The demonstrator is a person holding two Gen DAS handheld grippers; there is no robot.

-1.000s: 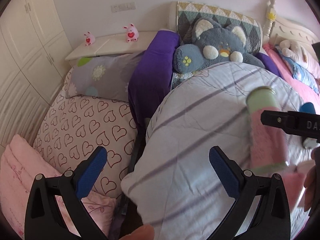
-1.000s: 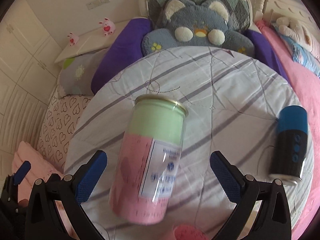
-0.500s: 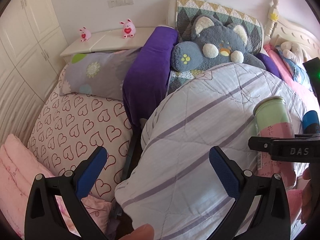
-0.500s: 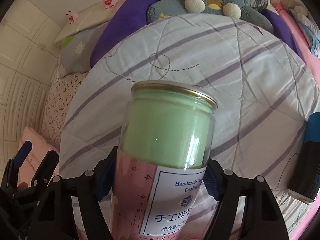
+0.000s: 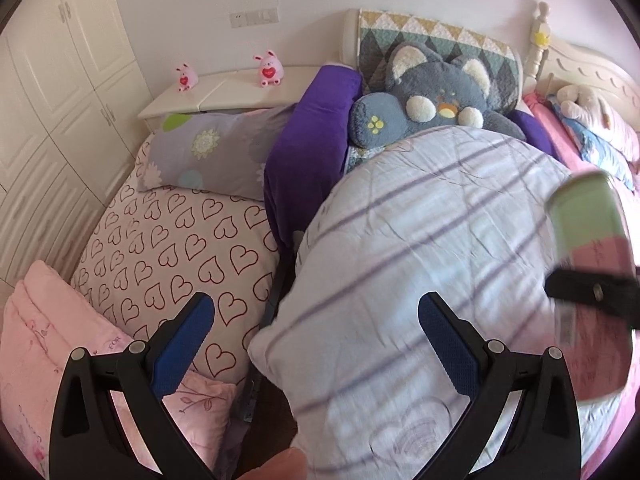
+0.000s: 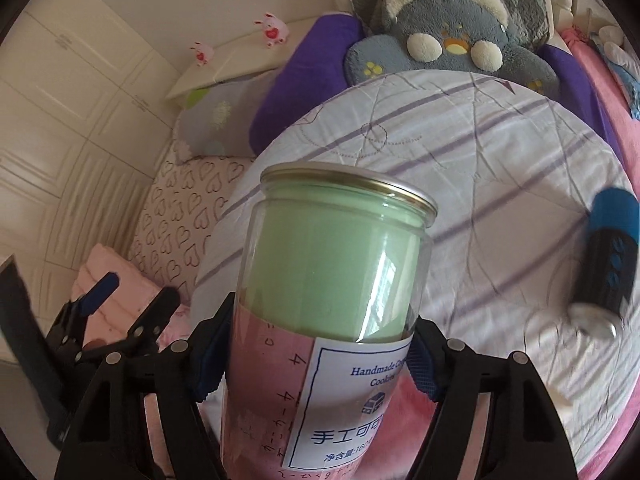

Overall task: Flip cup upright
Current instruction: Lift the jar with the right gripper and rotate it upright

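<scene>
The cup (image 6: 336,292), a clear jar with green and pink inside and a white label, sits clamped between the pads of the right tool (image 6: 316,364), held above the striped quilt (image 6: 480,184). The left tool (image 5: 316,336) hangs spread apart and holds nothing, over the quilt's edge. A blue-and-black can (image 6: 604,256) lies on the quilt nearby.

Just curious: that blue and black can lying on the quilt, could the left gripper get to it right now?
Probably not easily. The left gripper is open but off to the far side, and the right gripper holding the cup sits between it and the blue can.
</scene>
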